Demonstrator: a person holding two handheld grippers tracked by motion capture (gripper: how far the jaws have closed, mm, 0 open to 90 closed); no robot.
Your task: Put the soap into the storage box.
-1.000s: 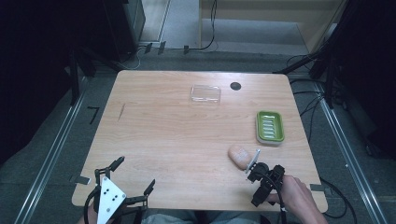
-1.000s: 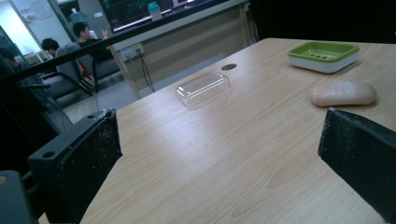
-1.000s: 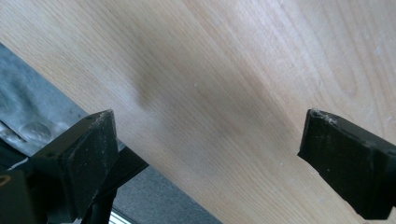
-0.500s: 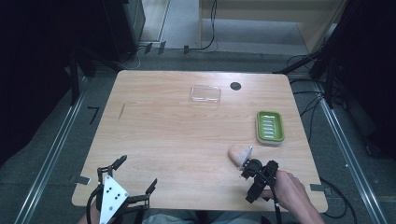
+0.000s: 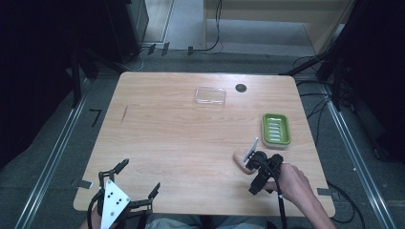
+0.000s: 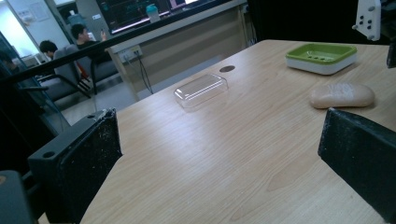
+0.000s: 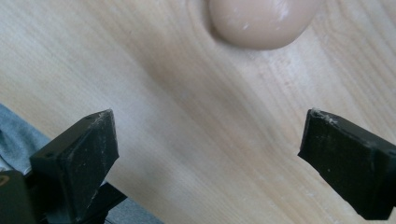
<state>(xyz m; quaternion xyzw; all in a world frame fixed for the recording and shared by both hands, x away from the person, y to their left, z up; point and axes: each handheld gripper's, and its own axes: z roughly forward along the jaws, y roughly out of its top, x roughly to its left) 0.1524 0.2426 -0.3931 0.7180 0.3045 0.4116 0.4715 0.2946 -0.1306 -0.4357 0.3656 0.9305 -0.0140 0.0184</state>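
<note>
Dark flooring rings a pale wooden counter (image 5: 181, 143) with a smooth, fine grain. On it the soap bar (image 5: 240, 159), a matte peach oval, lies just short of the green soap dish (image 5: 276, 129), its long axis running roughly sideways across the counter. The right tongs (image 7: 208, 154) hang spread wide and empty right beside the soap, which sits just ahead of their tips. The left tongs (image 6: 219, 163), also gaping and empty, rest well away from the soap, so the right hand (image 5: 292, 183) is nearer.
</note>
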